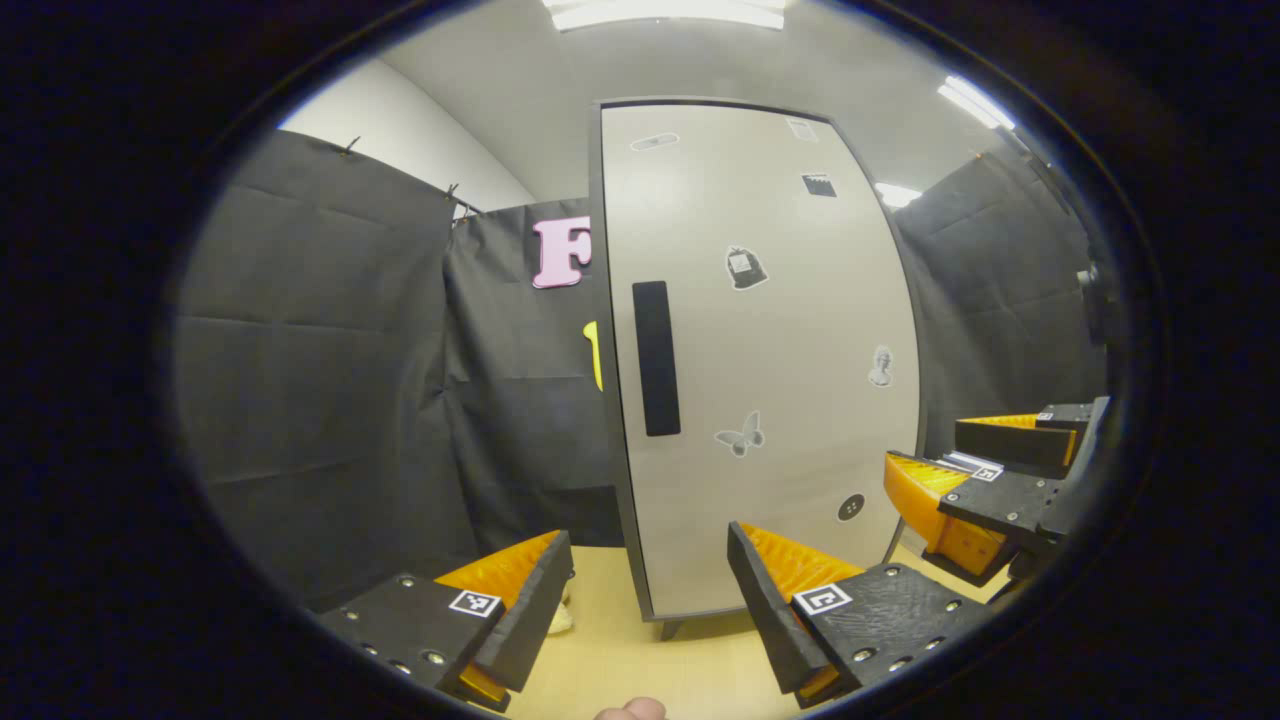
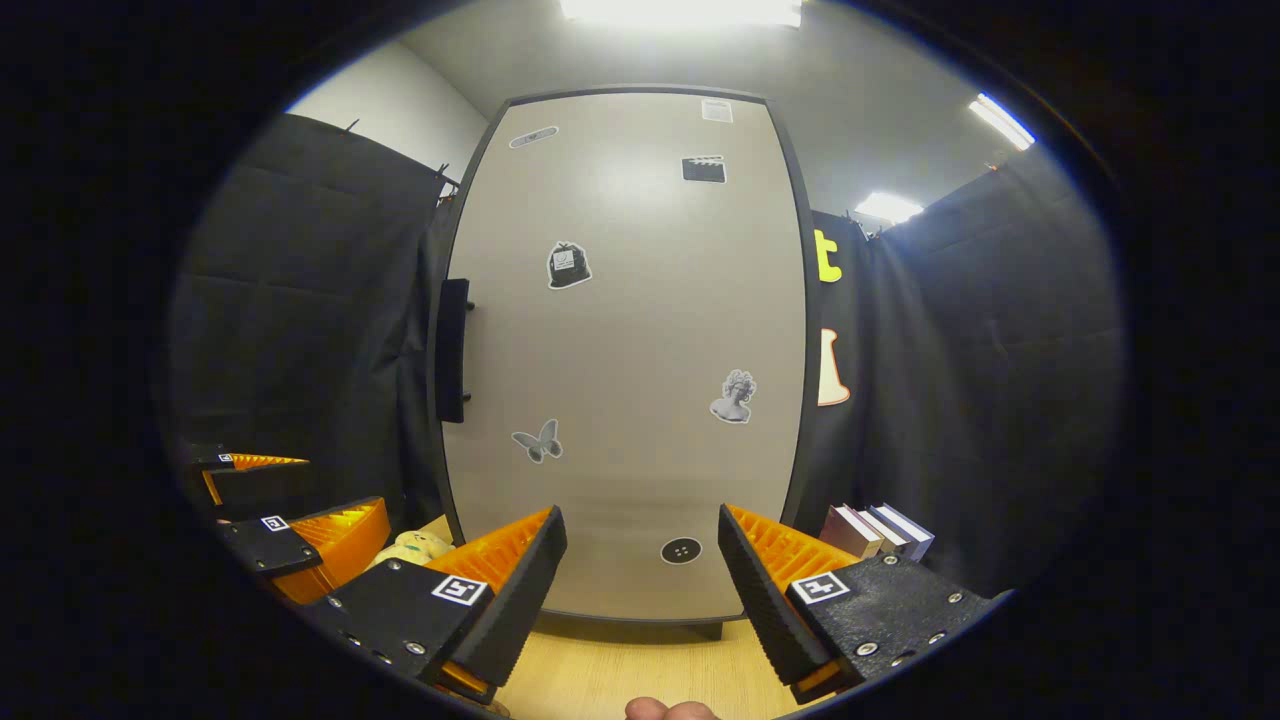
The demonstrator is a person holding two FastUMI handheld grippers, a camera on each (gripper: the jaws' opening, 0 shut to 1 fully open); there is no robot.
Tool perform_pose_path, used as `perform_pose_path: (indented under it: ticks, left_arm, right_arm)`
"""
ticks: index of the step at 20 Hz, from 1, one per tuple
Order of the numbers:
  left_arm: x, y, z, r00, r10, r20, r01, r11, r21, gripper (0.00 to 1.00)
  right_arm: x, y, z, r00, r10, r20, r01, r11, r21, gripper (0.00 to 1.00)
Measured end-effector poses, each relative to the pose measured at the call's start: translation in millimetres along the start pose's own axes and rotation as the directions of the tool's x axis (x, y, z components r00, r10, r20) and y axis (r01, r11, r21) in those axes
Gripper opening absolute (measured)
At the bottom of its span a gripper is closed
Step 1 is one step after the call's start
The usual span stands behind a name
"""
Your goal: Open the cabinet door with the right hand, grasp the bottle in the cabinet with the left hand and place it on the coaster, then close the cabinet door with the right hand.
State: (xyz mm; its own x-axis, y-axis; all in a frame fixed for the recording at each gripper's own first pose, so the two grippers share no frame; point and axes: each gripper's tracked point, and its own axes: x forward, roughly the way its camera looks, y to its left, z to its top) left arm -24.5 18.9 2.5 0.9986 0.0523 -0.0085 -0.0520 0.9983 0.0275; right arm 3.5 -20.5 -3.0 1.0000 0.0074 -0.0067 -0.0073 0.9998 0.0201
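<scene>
1. The tall pale-grey cabinet door (image 2: 620, 350) with small stickers stands fully closed in front of both cameras, on a light wooden worktop (image 2: 620, 665); the bottle sits hidden behind it, and no coaster can be made out.
2. The right tongs (image 2: 640, 570) gape wide with nothing between the fingers, squarely facing the door's lower half, apart from it.
3. The left tongs (image 1: 650, 590) are equally spread and empty, level with the door's bottom edge; the right-hand tool appears at the far right of the left gripper view.
4. The step in hand looks like opening the door, and it has not begun: the black vertical bar handle (image 2: 453, 350) lies on the door's left edge, up and to the left of the right tongs.
5. To do it well, the right hand probably needs to rise and shift left, straddle the bar with both fingers, close firmly, then pull along the hinge's arc.
6. Both tools are held low and level, pointing forward; a fingertip peeks in at the bottom of each view.
7. The left tongs would do best to keep clear of the door's swing.
</scene>
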Motion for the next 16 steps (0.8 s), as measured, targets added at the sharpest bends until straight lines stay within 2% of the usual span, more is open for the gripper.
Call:
perform_pose_path:
  ticks: [5,6,7,10,11,12,16]
  left_arm:
    - [-3,9,2,1.000,0.017,0.008,-0.017,1.000,0.012,0.90]
    - [-5,11,1,1.000,0.019,0.006,-0.019,1.000,0.011,0.95]
    - [-6,13,2,1.000,0.022,0.005,-0.022,1.000,0.011,0.90]
    - [-10,17,-4,1.000,0.027,0.002,-0.027,0.999,0.022,0.90]
    - [-12,21,-7,0.999,0.033,-0.003,-0.033,0.999,0.029,0.84]
    - [-14,23,-9,0.999,0.036,-0.005,-0.036,0.999,0.032,0.90]
    - [-24,32,-13,0.999,0.040,-0.004,-0.040,0.999,0.017,0.90]
  right_arm:
    - [2,4,2,1.000,0.010,0.006,-0.010,1.000,-0.006,0.94]
    - [3,6,3,1.000,0.010,0.008,-0.010,1.000,-0.007,0.94]
    - [3,7,5,1.000,0.011,0.012,-0.011,1.000,-0.007,0.94]
    - [8,16,11,0.999,0.035,0.016,-0.034,0.999,-0.009,0.94]
    - [10,18,15,0.999,0.036,0.023,-0.036,0.999,-0.013,0.94]
    - [10,22,19,0.999,0.041,0.031,-0.041,0.999,-0.015,0.94]
    - [18,43,25,0.996,0.085,0.037,-0.084,0.996,-0.023,0.94]
